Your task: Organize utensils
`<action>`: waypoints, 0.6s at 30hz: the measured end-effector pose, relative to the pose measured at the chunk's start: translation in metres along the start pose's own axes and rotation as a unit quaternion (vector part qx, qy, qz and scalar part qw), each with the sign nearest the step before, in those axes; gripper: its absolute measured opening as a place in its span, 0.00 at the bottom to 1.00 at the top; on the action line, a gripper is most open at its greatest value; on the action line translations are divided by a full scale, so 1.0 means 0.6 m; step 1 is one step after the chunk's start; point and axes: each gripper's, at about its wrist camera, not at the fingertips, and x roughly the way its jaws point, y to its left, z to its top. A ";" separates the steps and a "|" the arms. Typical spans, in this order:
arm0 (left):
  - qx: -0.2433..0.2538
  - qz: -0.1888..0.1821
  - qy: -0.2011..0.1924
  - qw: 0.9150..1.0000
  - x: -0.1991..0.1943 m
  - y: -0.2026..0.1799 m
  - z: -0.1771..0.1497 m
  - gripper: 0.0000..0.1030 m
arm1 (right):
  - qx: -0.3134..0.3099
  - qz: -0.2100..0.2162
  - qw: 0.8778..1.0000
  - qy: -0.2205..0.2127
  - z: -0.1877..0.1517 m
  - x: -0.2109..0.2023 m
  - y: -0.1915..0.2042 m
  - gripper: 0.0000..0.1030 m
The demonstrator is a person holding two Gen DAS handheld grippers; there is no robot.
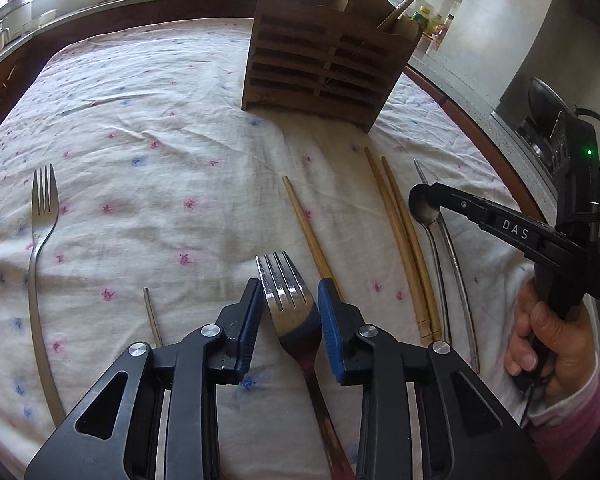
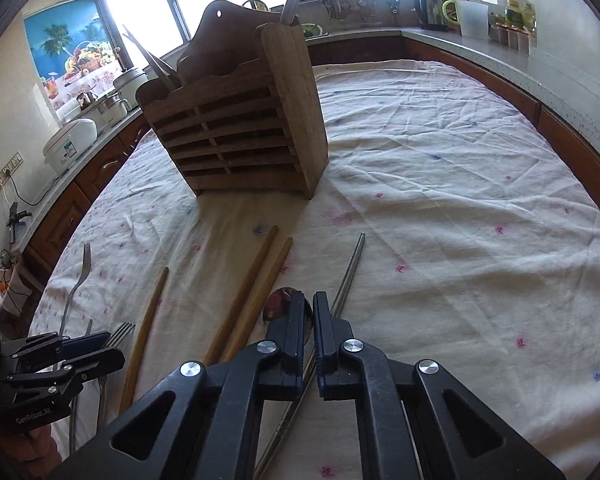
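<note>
Left wrist view: the left tool [image 1: 288, 312] is spread apart, its blue pads on either side of a fork [image 1: 290, 300] that lies on the cloth [image 1: 160, 120] — the pads stand clear of the tines. A second fork [image 1: 40, 248] lies far to the left, and a thin metal rod [image 1: 153, 316] sits just left of the tool. To the right lie one chopstick [image 1: 308, 232], then a pair of chopsticks [image 1: 404, 240], then metal chopsticks [image 1: 456, 264]. The right tool [image 1: 422, 200] comes in from the right, its tip down on a spoon [image 1: 428, 216]. The wooden holder [image 1: 324, 56] stands at the far side of the counter, with a stick leaning out of it.

Right wrist view: the right tool [image 2: 309, 316] is nearly closed over the spoon [image 2: 278, 302], the pads a narrow slit apart — whether they grip it I cannot tell. The holder [image 2: 244, 128] stands ahead, upright. The left tool [image 2: 96, 344] shows at lower left around the fork [image 2: 122, 330].
</note>
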 end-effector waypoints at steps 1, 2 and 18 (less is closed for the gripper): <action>0.001 -0.002 -0.001 1.000 0.000 0.001 0.000 0.25 | 0.003 0.005 1.000 -0.002 0.000 -0.003 -0.001 0.04; 0.001 -0.005 -0.001 1.000 -0.001 0.002 0.000 0.24 | 0.006 0.008 1.000 -0.004 0.000 -0.006 -0.002 0.04; -0.004 -0.027 -0.074 0.997 -0.106 0.007 0.010 0.20 | -0.003 0.035 0.996 -0.083 0.030 -0.129 0.029 0.03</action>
